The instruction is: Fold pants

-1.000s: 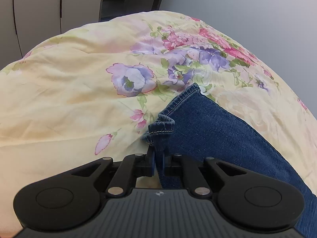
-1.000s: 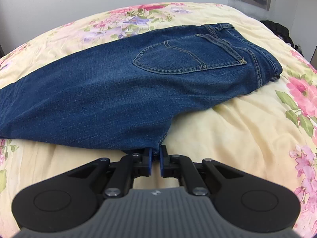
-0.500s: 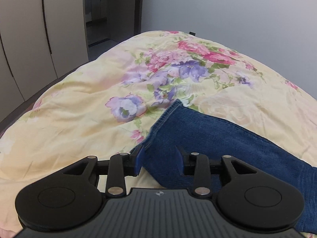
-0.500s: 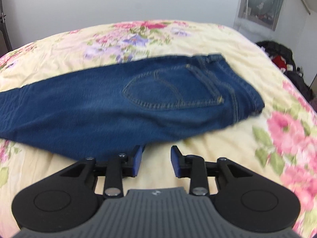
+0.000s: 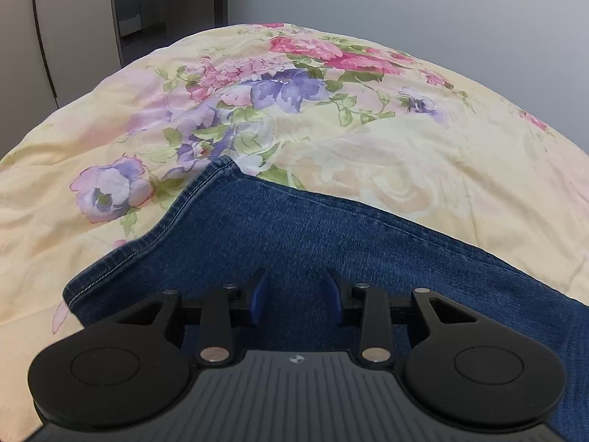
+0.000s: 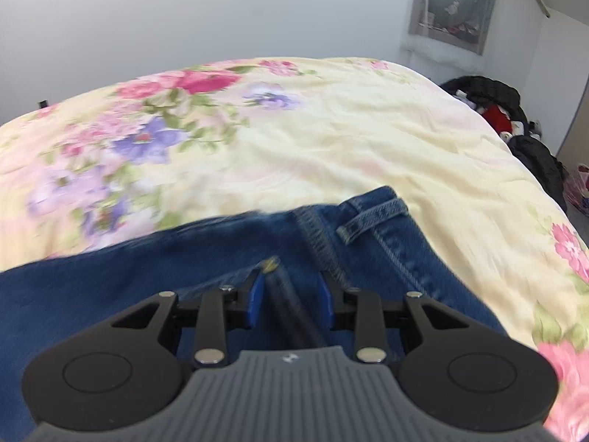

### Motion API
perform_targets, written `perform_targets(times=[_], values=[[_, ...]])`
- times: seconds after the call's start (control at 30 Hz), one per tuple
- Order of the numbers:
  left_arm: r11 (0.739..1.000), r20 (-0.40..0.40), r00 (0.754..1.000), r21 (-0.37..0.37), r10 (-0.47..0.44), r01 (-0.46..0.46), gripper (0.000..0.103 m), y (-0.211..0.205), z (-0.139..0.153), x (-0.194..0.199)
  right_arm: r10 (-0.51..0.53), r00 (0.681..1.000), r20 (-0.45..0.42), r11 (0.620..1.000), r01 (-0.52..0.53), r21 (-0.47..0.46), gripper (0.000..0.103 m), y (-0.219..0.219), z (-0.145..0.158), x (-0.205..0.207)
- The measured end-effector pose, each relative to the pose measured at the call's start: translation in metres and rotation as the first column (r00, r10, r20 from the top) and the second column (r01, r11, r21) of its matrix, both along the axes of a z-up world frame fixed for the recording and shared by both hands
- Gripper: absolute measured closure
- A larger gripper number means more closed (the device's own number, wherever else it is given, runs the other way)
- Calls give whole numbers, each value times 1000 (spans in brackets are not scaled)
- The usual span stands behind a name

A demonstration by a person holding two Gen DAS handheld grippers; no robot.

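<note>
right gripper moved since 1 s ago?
Yes. The right gripper was shut at the near edge of the jeans; now it is open, forward over the denim near the belt loop, toward the waistband end.

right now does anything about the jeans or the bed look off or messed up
Nothing stands out. The jeans lie flat on the floral bedspread, hem neat, belt loop intact. Both the left gripper and right gripper are open above the denim. The right view is blurred.

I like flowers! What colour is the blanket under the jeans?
Pale yellow blanket with pink and purple flowers, clearest in the left wrist view.
</note>
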State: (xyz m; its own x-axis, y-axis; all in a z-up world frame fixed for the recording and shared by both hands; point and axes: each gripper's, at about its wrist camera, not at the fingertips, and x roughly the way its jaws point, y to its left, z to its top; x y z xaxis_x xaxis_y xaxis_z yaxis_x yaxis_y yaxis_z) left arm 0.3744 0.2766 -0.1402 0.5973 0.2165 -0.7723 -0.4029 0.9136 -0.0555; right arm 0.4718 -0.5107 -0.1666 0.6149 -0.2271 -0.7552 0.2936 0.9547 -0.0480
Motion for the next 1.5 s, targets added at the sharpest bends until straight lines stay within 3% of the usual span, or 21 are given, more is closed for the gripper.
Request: perform_targets(times=[0.27, 0.43, 0.5, 0.6, 0.7, 0.83, 0.93, 1.03, 1.1, 1.13, 1.2, 1.23, 1.27, 1.33, 1.37, 1.5], values=[[1000, -22, 1000, 14, 0, 0, 59, 12, -15, 30, -5, 998, -63, 1000, 5, -3, 82, -12, -41, 56], [1000, -9, 1000, 18, 9, -9, 59, 13, -16, 29, 12, 997, -76, 1000, -13, -6, 83, -12, -35, 53], [999, -13, 1000, 37, 18, -17, 59, 12, -9, 26, 7, 999, -48, 999, -5, 42, 82, -19, -19, 40], [999, -3, 1000, 43, -7, 7, 59, 11, 3, 16, -20, 1000, -3, 996, 21, 86, 65, -35, 11, 3], [999, 18, 1000, 35, -22, 21, 59, 9, 13, 3, -1, 1000, -5, 997, 1, 74, 62, -50, 33, -43], [999, 18, 999, 20, -31, 31, 59, 3, 19, -12, -124, 992, 18, 985, 121, 123, 44, -84, 43, -105], [1000, 10, 1000, 16, -13, 13, 59, -1, 18, -17, -263, 965, 11, 936, 252, 244, 41, -119, 33, -140], [1000, -14, 1000, 19, 2, -2, 59, -6, 10, -18, -391, 921, -1, 838, 356, 412, 41, -148, 5, -152], [999, -23, 1000, 31, 17, -16, 59, -11, 5, -18, -456, 890, -2, 754, 387, 531, 44, -159, -13, -154], [999, -23, 999, 37, 24, -23, 59, -12, 4, -18, -479, 878, 1, 720, 392, 572, 47, -163, -20, -154], [999, -29, 999, 36, 37, -36, 59, -13, 3, -18, -477, 879, 8, 690, 369, 623, 78, -160, -31, -145], [999, -35, 999, 36, 38, -37, 59, -13, 1, -17, -453, 891, 9, 727, 363, 583, 79, -155, -29, -140], [999, -45, 998, 41, 33, -32, 58, -14, 0, -16, -405, 914, 34, 784, 328, 527, 88, -148, -22, -136], [998, -75, 997, 63, 16, -11, 58, -16, -3, -12, -317, 946, 68, 884, 268, 384, 94, -136, -7, -129], [998, -84, 996, 68, 14, -9, 58, -16, -4, -10, -296, 953, 56, 905, 262, 336, 96, -136, -8, -126], [997, -95, 995, 74, 37, -30, 58, -16, -8, -5, -307, 952, 16, 901, 285, 326, 96, -142, -30, -120]])
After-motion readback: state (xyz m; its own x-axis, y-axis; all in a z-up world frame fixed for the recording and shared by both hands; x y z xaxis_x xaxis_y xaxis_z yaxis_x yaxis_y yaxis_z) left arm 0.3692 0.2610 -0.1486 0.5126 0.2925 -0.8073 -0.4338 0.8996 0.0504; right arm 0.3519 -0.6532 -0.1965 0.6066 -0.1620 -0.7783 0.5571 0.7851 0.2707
